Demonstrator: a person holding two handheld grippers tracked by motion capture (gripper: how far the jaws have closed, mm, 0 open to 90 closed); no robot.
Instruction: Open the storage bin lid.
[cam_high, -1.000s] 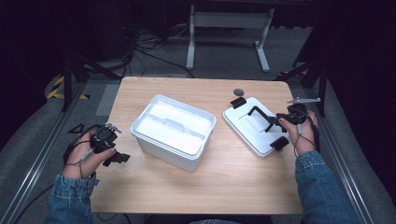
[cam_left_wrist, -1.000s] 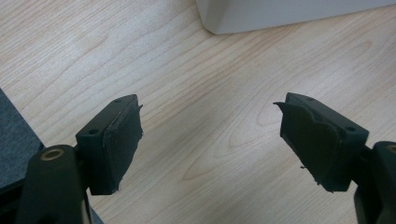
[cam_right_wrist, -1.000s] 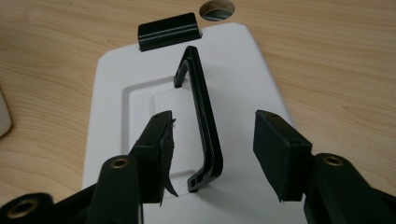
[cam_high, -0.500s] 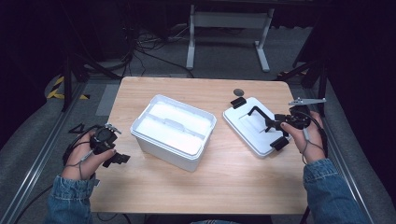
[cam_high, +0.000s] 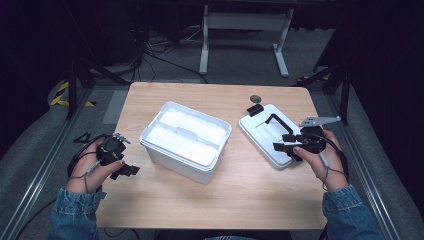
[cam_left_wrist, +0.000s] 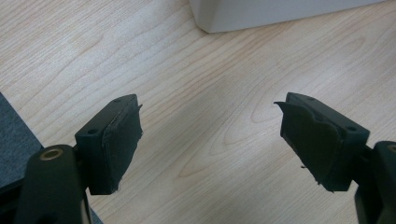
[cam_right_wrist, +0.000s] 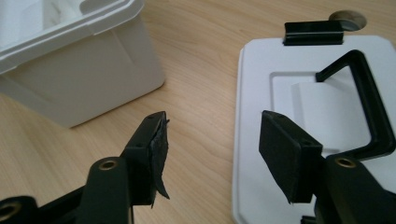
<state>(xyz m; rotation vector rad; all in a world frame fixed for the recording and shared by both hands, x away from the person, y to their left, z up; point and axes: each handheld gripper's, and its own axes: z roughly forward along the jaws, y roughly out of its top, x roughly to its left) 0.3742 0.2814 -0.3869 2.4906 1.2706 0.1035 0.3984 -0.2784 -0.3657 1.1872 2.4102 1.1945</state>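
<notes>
A white storage box (cam_high: 186, 141) stood open near the middle of the counter (cam_high: 225, 200), its lid (cam_high: 272, 134) lying flat beside it toward the counter's right edge, black carry handle (cam_high: 277, 122) facing up and a black latch (cam_high: 255, 110) at its far end. The right gripper (cam_high: 286, 146) hung over the lid's near end with its fingers (cam_right_wrist: 289, 154) spread wide and nothing between them, having just been opening. The left gripper (cam_high: 122, 167) rested by the counter's left edge, clear of the box, fingers (cam_left_wrist: 112, 140) likewise wide apart and empty above bare wood.

The box appeared to hold only a white insert tray with a moulded centre grip (cam_high: 187, 134); no loose contents could be made out in it.

The lid sat close to the right edge, so a careless push from the right gripper could, by the look of it, slide it off the counter. Its smooth plastic offered little purchase, and a grip taken on the rim rather than the handle might slip. A dark round grommet (cam_high: 255, 98) lay just beyond the latch, near the far edge.
</notes>
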